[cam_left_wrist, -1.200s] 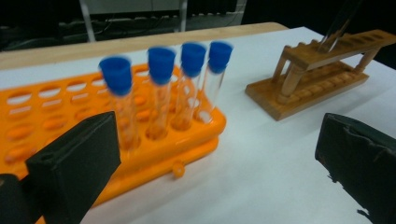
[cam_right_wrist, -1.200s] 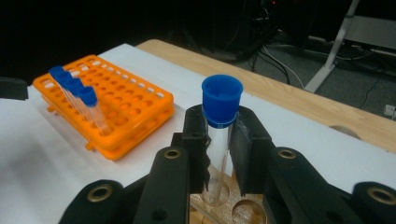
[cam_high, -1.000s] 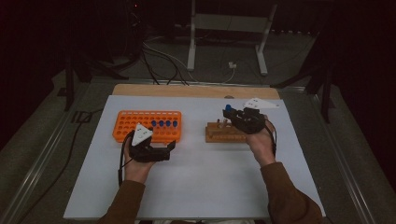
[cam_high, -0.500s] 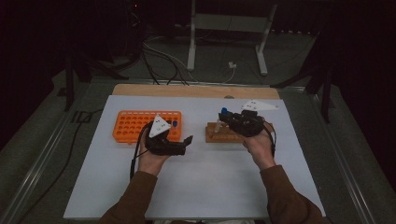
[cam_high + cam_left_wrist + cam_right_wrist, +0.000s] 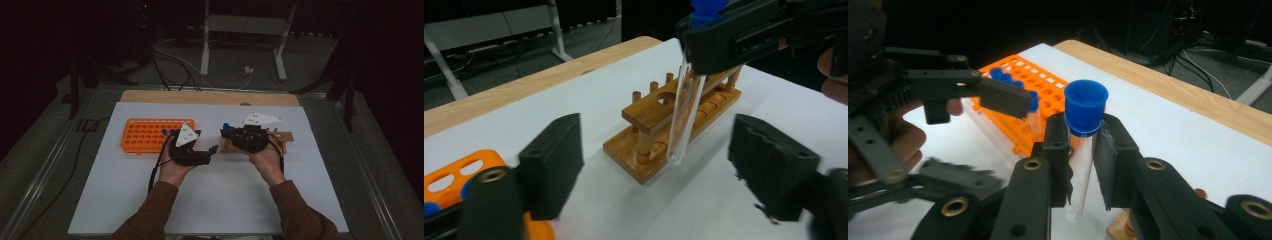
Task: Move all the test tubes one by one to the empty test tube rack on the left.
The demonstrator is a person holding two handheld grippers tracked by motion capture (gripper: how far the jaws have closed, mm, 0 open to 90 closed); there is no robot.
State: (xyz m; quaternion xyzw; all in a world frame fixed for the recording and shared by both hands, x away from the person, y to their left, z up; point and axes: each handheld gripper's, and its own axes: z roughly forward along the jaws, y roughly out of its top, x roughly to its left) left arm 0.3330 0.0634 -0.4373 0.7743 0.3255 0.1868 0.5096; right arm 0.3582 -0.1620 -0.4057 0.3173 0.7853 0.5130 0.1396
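Since a second ago, the left gripper [image 5: 212,149] has slid rightward from the orange rack [image 5: 145,136] toward the wooden stand [image 5: 674,127], its jaws just closing partway, nothing between them. The right gripper [image 5: 1083,150] pinches a blue-capped test tube [image 5: 1084,150] below its cap, holding it upright above the white table [image 5: 210,200], just beside the stand's near end.
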